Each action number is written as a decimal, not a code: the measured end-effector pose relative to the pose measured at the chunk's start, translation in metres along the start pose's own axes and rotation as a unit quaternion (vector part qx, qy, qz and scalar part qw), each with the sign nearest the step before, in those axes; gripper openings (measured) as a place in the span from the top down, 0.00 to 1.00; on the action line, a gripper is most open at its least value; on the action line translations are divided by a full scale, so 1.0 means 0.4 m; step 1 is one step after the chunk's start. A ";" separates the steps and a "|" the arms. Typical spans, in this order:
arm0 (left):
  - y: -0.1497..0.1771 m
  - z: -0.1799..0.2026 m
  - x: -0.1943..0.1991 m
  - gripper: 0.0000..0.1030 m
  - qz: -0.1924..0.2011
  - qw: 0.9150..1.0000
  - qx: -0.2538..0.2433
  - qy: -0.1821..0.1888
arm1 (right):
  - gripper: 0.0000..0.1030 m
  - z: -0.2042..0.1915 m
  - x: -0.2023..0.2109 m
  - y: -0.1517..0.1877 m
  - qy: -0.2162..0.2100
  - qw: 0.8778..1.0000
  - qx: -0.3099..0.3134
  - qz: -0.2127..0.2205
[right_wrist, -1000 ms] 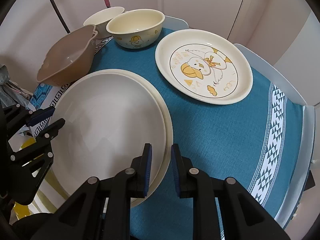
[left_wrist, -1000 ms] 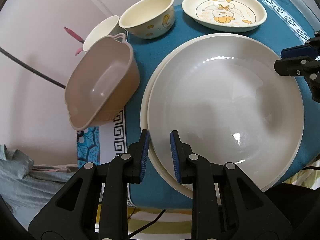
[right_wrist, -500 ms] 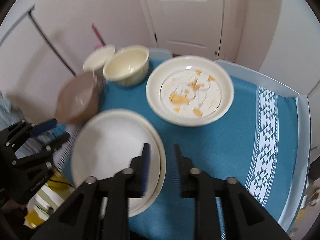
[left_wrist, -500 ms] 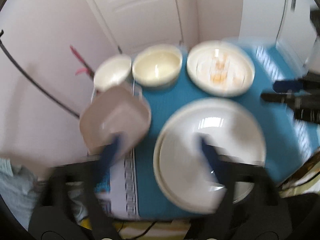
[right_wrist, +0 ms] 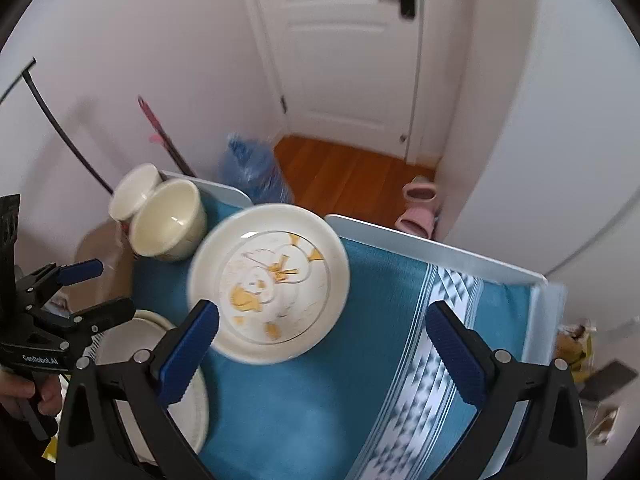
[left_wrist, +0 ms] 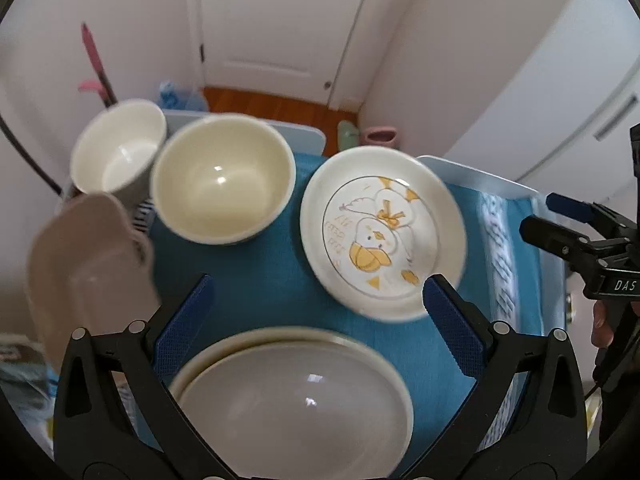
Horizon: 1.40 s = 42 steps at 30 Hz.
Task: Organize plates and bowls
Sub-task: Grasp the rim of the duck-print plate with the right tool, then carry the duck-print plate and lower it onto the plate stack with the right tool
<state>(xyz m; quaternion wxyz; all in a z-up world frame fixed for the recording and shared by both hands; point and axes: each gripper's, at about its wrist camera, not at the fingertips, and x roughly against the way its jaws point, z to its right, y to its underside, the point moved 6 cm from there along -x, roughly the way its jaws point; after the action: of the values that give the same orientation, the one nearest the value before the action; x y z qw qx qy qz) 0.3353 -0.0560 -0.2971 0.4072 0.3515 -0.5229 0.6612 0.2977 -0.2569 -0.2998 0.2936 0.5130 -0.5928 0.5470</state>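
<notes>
In the left wrist view the left tongs (left_wrist: 318,300), nearly shut a second ago, now gape wide and empty above the stacked plates (left_wrist: 294,396) at the bottom; in the right wrist view the right tongs (right_wrist: 322,326) also opened, holding nothing, facing the duck plate (right_wrist: 269,283) mid-frame on the bench (right_wrist: 400,320), likely stacked next.

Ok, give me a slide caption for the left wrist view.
Open left gripper above stacked plain plates, facing duck plate, cream bowl and blue tablecloth.

Glossy ceramic duck plate (left_wrist: 382,232); glossy cream bowl (left_wrist: 222,178); matt woven blue tablecloth (right_wrist: 304,408); polished wood floor (right_wrist: 352,176).
</notes>
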 end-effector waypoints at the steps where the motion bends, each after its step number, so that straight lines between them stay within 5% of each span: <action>1: 0.001 0.005 -0.026 0.02 -0.006 1.000 0.009 -0.006 | 0.00 0.008 -0.023 -0.002 -0.011 1.000 0.001 -0.010; 5: 0.002 0.007 -0.125 0.24 -0.037 0.998 0.040 -0.016 | 0.05 0.041 -0.137 -0.013 -0.076 0.996 0.021 -0.037; 7: 0.009 0.006 -0.155 0.35 -0.052 0.997 0.049 -0.022 | 0.29 0.043 -0.183 -0.013 -0.096 0.993 0.032 -0.053; 9: 0.014 -0.001 -0.181 0.42 -0.059 0.996 0.059 -0.029 | 0.40 0.044 -0.223 -0.006 -0.116 0.990 0.040 -0.066; 14: 0.024 -0.013 -0.211 0.63 -0.064 0.995 0.073 -0.039 | 0.51 0.042 -0.265 0.000 -0.141 0.986 0.055 -0.064; 18: 0.022 -0.013 -0.215 0.64 -0.053 0.995 0.070 -0.041 | 0.79 0.040 -0.274 -0.003 -0.151 0.985 0.061 -0.064; 21: 0.024 -0.003 -0.217 0.74 -0.049 0.996 0.068 -0.032 | 0.82 0.034 -0.273 0.000 -0.149 0.985 0.071 -0.058; 34: 0.026 0.033 -0.201 0.76 -0.048 0.996 0.063 -0.029 | 0.82 0.052 -0.243 0.007 -0.149 0.987 0.042 -0.052; 42: 0.016 0.053 -0.076 0.76 -0.022 0.999 0.046 -0.010 | 0.82 0.026 -0.131 -0.004 -0.131 0.990 0.037 -0.025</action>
<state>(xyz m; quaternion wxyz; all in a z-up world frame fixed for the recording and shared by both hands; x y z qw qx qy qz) 0.3431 -0.0828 -0.3224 0.3999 0.3883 -0.4882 0.6715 0.3173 -0.2515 -0.3494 0.2075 0.6054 -0.5929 0.4888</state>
